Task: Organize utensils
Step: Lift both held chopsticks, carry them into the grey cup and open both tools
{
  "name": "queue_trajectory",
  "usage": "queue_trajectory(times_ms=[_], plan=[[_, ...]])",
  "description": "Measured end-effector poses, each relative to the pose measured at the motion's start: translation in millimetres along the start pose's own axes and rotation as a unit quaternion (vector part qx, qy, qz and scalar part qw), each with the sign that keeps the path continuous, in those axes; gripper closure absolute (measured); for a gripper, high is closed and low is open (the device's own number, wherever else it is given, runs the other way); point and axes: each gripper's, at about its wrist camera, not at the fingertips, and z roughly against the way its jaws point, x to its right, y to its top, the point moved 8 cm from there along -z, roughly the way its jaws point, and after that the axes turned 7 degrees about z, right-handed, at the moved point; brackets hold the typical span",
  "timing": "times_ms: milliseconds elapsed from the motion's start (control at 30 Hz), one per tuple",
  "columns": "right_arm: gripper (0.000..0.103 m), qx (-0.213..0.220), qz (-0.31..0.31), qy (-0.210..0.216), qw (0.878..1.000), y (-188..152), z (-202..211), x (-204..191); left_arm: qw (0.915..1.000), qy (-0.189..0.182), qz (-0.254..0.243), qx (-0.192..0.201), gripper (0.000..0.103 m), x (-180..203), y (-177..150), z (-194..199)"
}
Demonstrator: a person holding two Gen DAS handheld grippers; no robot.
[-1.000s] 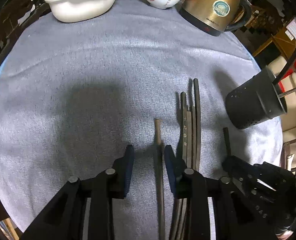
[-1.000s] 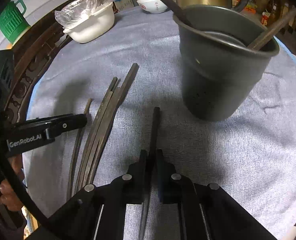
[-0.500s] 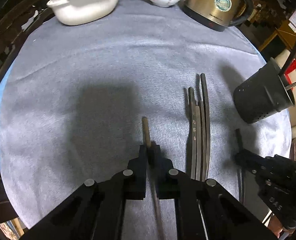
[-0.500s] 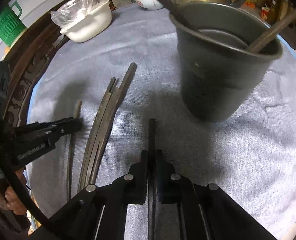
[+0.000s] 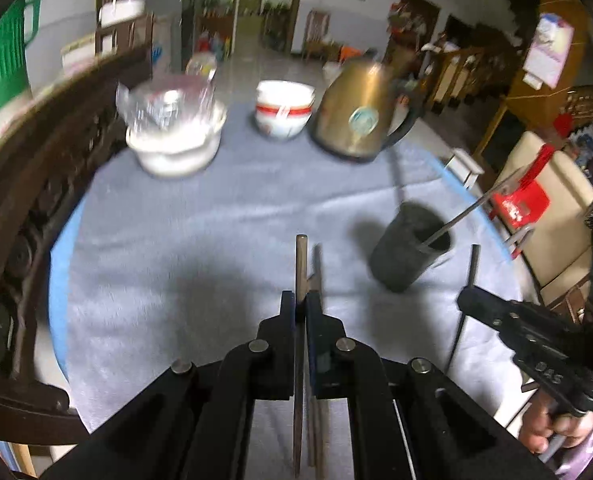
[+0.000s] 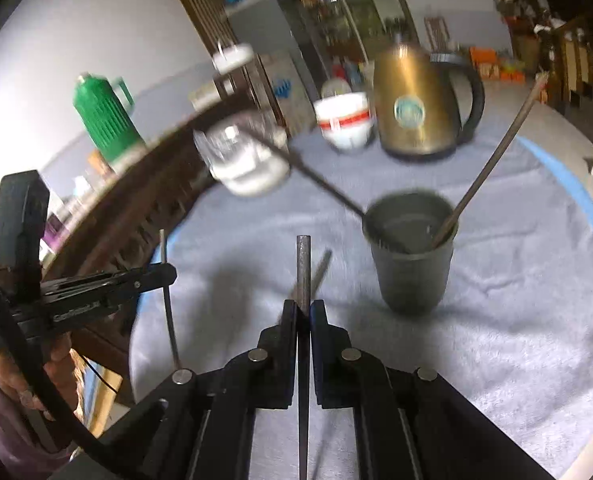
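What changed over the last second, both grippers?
The left gripper closed on a chopstick that lay between its open jaws, then lifted it off the cloth. The right gripper, already clamped on its own chopstick, lifted too. Both views now tilt up toward the room. The dark utensil holder, gold kettle, bowls and remaining chopsticks on the cloth stayed put.

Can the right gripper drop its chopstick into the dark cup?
Probably yes. The right gripper, shut on its chopstick, has bare cloth between it and the cup, whose mouth holds only two sticks.
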Motion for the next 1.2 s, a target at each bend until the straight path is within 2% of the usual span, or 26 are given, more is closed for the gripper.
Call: queue_trajectory(times_ms=[200, 367, 533, 767, 900, 1067, 1200], plan=[[0.096, 0.079, -0.005, -0.01, 0.997, 23, 45, -1, 0.9983, -0.027, -0.013, 0.051, 0.098, 35, 24, 48], [0.096, 0.142, -0.006, -0.034, 0.989, 55, 82, 5, 0.9955, -0.041, -0.016, 0.083, 0.098, 60, 46, 63], [0.096, 0.2, -0.001, -0.074, 0.977, 98, 113, 19, 0.991, -0.053, -0.02, 0.122, 0.098, 88, 81, 77], [0.096, 0.266, -0.009, -0.123, 0.956, 145, 133, 44, 0.9866, -0.066, -0.019, 0.148, 0.098, 122, 120, 75], [0.096, 0.282, -0.007, -0.153, 0.947, 157, 126, 55, 0.9863, -0.064, -0.009, 0.152, 0.098, 133, 130, 57], [0.096, 0.253, -0.017, -0.159, 0.954, 152, 94, 67, 0.9893, -0.044, -0.011, 0.139, 0.098, 137, 126, 26], [0.096, 0.23, -0.02, -0.159, 0.96, 139, 78, 74, 0.9929, -0.033, -0.011, 0.114, 0.098, 136, 116, 1]])
